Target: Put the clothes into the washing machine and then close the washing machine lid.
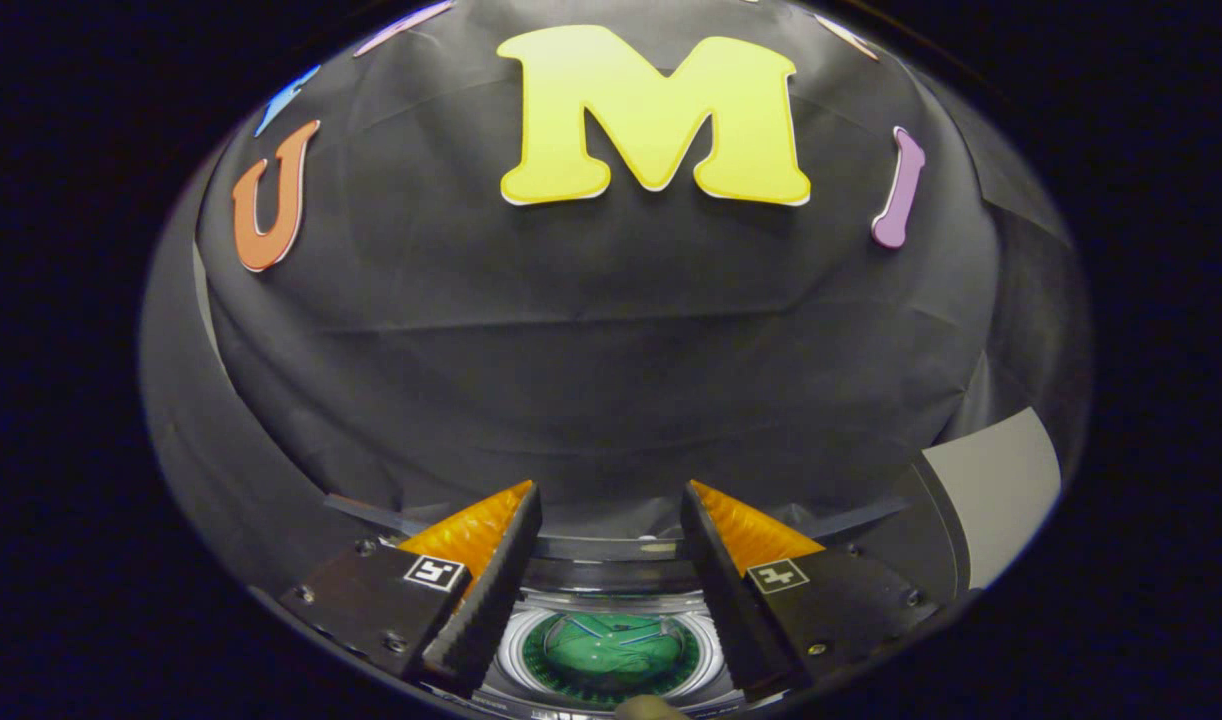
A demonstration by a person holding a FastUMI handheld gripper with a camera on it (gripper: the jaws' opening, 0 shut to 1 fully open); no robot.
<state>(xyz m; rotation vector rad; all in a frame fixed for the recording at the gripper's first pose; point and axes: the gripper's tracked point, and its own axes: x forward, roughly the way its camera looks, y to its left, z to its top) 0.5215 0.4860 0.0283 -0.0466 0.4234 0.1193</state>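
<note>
Between the 2 spread fingers of the gripper [611, 520], low in the gripper view, sat the round glass lid of the washing machine [611, 640], green fabric [611, 650] showing through it. Nothing was held in the wide gap. Both fingers pointed level toward the black cloth wall [611, 350]; a grey panel [1001, 490] stood to the right.

— What stands behind?
— A black cloth wall [611, 330], draped and creased, with long folds running across it (the light falls soft and even, catching the wrinkles in a dull sheen).
— Anything else?
— A pale grey panel [1001, 490] at the right, beside the cloth, edged by a dark strip.
</note>
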